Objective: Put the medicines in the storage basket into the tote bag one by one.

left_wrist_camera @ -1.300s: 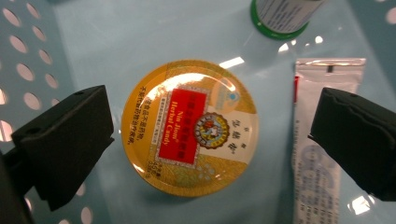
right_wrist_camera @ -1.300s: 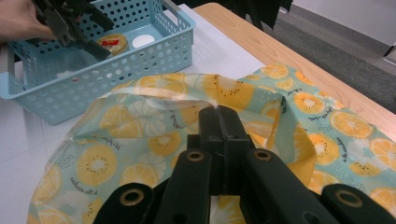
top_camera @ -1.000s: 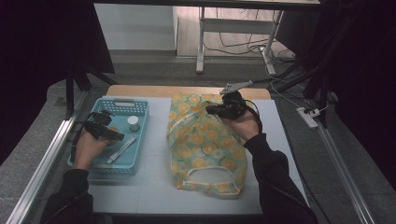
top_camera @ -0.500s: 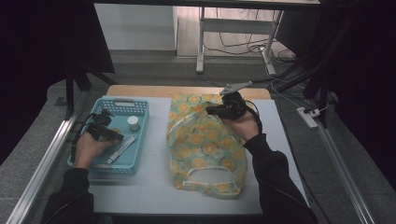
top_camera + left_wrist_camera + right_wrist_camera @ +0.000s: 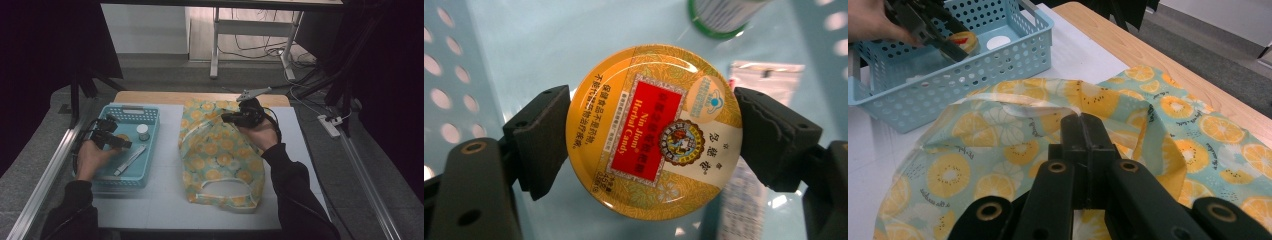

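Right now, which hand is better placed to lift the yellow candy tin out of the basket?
Left: the left gripper has its jaws against both sides of the candy tin. The right gripper is shut on the bag.

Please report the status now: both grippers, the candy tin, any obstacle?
Left gripper just closed on candy tin in blue basket. Right gripper shut on bag edge. No obstacle.

The left gripper (image 5: 654, 132) has closed its two black jaws on a round yellow candy tin (image 5: 654, 131), one pad touching each side. The tin lies flat in the blue basket (image 5: 454, 75). A green-rimmed jar (image 5: 724, 17) stands farther away, and a clear sachet (image 5: 749, 190) lies at the right.
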Action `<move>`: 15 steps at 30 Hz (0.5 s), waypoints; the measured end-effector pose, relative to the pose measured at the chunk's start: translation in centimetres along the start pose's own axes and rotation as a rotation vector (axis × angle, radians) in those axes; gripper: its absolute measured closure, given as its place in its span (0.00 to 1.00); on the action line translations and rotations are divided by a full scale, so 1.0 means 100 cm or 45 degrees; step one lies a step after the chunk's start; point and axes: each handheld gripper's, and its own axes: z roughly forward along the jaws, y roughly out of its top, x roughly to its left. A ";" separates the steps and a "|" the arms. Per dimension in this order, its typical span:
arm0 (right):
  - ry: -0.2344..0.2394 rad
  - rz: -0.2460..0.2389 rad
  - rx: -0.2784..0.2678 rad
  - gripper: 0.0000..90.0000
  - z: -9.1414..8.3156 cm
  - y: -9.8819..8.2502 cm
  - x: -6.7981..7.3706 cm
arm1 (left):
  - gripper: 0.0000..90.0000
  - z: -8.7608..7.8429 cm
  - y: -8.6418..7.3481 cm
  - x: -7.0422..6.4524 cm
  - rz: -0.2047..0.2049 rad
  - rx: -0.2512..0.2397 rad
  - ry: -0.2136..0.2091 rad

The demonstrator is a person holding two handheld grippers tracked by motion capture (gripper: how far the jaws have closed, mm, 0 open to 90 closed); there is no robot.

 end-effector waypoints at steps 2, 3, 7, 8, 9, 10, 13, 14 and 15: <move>-0.002 0.002 -0.001 1.00 0.000 0.000 0.000 | 0.23 -0.006 -0.001 -0.002 0.011 -0.025 -0.024; -0.002 0.003 -0.002 1.00 0.000 0.000 0.000 | 0.22 -0.008 -0.001 -0.003 0.016 -0.035 -0.035; -0.004 0.001 -0.002 1.00 0.000 0.000 0.000 | 0.23 -0.017 -0.003 -0.010 0.063 -0.071 -0.065; -0.005 0.002 -0.002 1.00 0.000 0.000 0.000 | 0.22 -0.019 -0.003 -0.011 0.073 -0.077 -0.073; -0.005 0.003 -0.003 1.00 0.001 0.000 0.000 | 0.22 -0.021 -0.004 -0.013 0.082 -0.086 -0.083; -0.005 0.003 -0.001 1.00 0.001 0.000 -0.001 | 0.23 -0.024 -0.004 -0.016 0.098 -0.092 -0.090; -0.007 0.006 0.000 1.00 0.001 0.000 -0.001 | 0.23 -0.030 -0.005 -0.023 0.130 -0.112 -0.109; -0.008 0.007 0.001 1.00 0.001 0.000 -0.001 | 0.23 -0.032 -0.005 -0.025 0.144 -0.123 -0.112; -0.009 0.006 0.001 1.00 0.001 0.000 -0.002 | 0.23 -0.035 -0.005 -0.029 0.158 -0.131 -0.121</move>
